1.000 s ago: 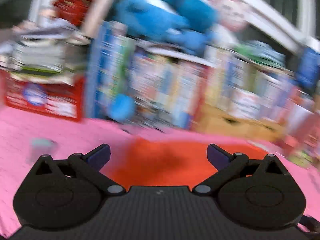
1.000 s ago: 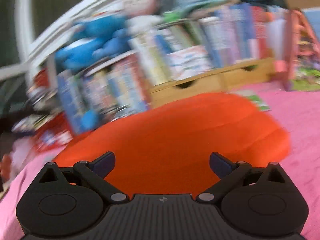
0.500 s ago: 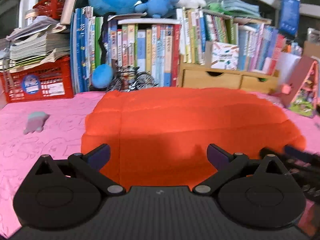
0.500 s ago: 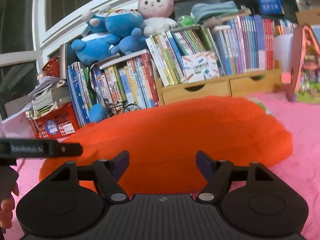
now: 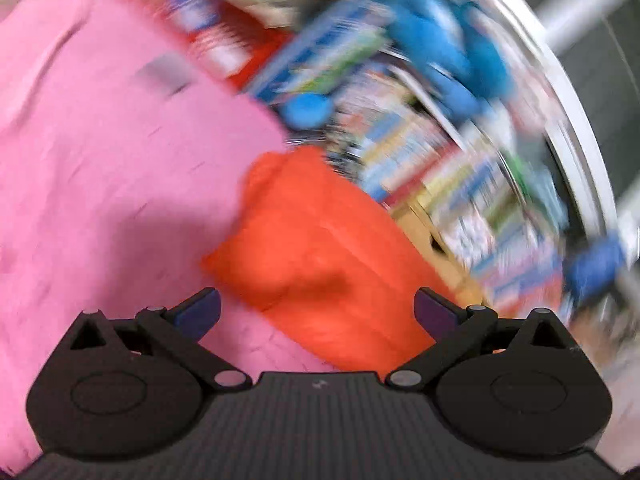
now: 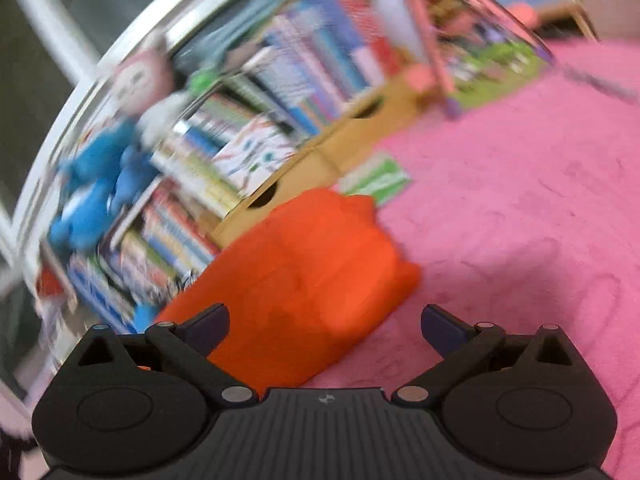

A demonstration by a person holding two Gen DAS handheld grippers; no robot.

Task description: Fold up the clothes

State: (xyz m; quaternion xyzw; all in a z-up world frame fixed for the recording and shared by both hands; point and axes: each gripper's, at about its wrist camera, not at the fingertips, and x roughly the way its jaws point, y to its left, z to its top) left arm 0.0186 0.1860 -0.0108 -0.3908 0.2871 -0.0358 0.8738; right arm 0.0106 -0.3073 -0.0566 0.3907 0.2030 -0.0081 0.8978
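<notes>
On the pink cover: one orange garment (image 5: 320, 256) lies bunched in a thick rounded heap, layers over one another; whether it is folded or merely piled, the blur hides.
Placement: heap sits at the far edge, close to the bookshelf (image 6: 256, 148), likely to keep open cover (image 6: 520, 208) in front.
Left gripper (image 5: 318, 314): fingers wide, holding nothing, aimed at the heap's near corner.
Right gripper (image 6: 326, 326): fingers wide, empty, tilted over the heap's other end.
Count: garments, one; grippers, two; blue plush toy (image 6: 96, 196), at least one; green booklet (image 6: 376, 180), one.
</notes>
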